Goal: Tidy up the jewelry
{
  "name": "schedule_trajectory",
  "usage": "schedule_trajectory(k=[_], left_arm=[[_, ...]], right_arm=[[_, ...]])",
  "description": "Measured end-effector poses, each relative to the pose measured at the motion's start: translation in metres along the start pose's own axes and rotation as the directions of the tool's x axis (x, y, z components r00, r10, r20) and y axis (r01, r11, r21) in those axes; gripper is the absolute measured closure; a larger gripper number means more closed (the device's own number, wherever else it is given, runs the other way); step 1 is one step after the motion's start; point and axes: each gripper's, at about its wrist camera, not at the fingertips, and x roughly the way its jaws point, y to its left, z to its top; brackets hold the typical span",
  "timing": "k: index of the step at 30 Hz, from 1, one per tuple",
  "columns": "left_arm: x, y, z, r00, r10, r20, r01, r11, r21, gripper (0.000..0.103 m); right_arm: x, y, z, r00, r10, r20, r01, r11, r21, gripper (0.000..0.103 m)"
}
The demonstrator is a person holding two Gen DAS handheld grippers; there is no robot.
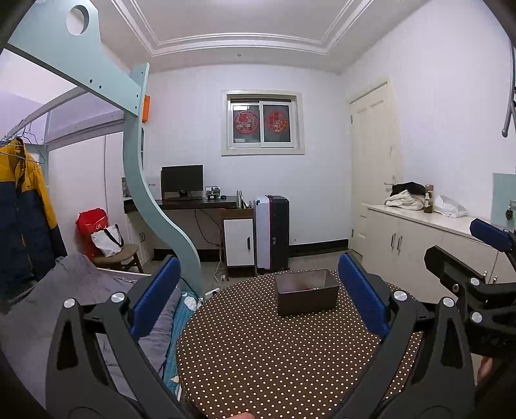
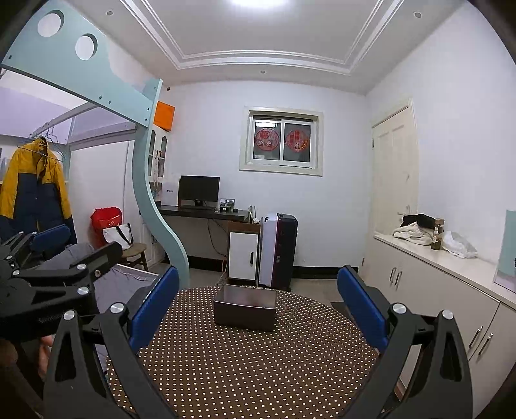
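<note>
A small bedroom with pale walls, a loft bed frame [image 1: 135,180] on the left, a desk with a monitor [image 2: 199,190] under a window, and a white cabinet along the right wall. In front stands a round surface [image 1: 274,354] covered in brown cloth with white dots. On it sits a dark open box [image 1: 306,291], with small items inside, one red. The left gripper [image 1: 258,299] and right gripper [image 2: 258,306] hover level, side by side, fingers spread wide and empty, short of the box.

Even, cool indoor light; ceiling lamp [image 2: 258,3] glares at top centre. Sharp focus; fisheye bends and darkens corners.
</note>
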Motion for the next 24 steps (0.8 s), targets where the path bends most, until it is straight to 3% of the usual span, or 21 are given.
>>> schedule_trajectory(k=[24], left_arm=[[-0.012, -0.001, 0.003, 0.999, 0.009, 0.037, -0.01, 1.0, 0.019, 0.007]], right_arm=[[-0.006, 0.004, -0.002, 1.0, 0.005, -0.006, -0.005, 1.0, -0.009, 0.008]])
